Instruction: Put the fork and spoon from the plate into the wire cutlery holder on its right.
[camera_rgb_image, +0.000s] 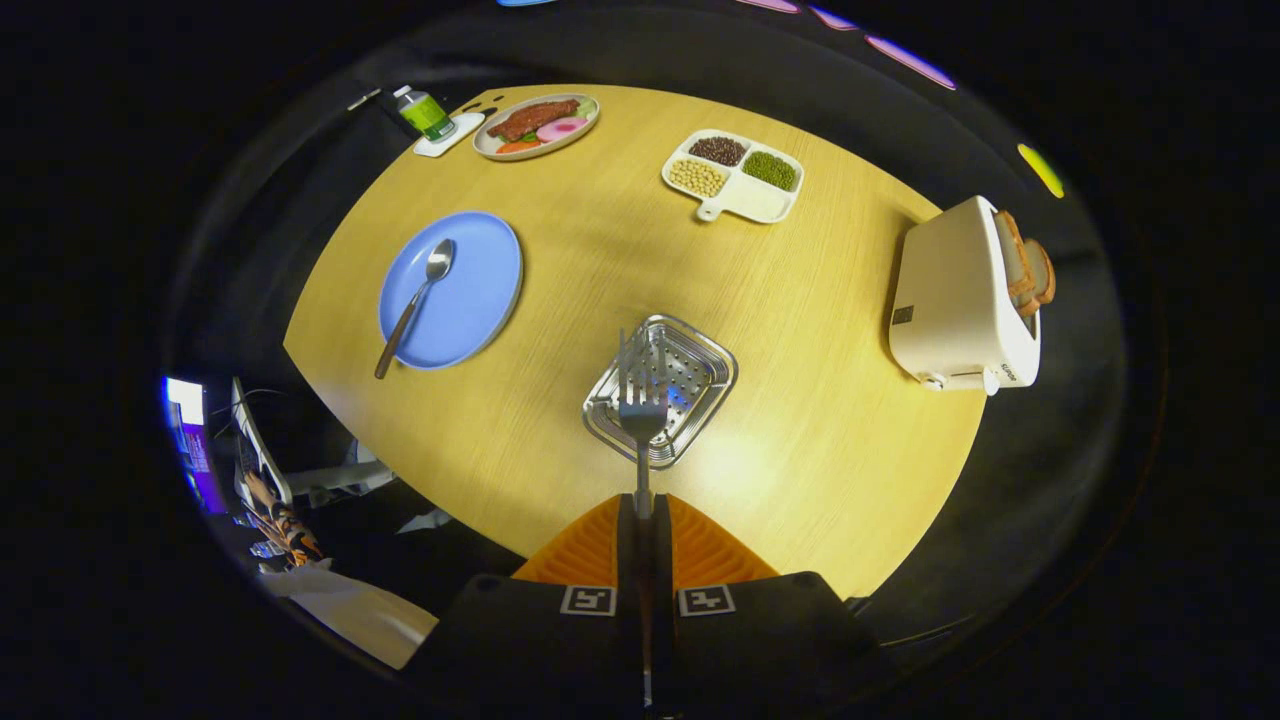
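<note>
So I've got the fork (641, 395) pinched by its handle in my gripper (645, 515), both orange fingers (590, 550) closed tight on it, tines pointing away from me and sitting right over the wire cutlery holder (660, 403). Looks like the drop step is what's up now. My guess at doing it cleanly: tip the fork more upright, get it well inside the holder's rim and low before letting go, so it doesn't bounce off the mesh or catch a tine on the wire edge. Release slow, just enough to let it slide.

Pose-wise I'm up high above the near edge of the worktop (800, 330), gripper aimed forward and down at the holder, fork running straight out along the fingers.

Spoon (415, 300) is over on the blue plate (480, 270), left of the holder and well apart from it, handle hanging past the plate's near rim. That one's not done yet.
</note>
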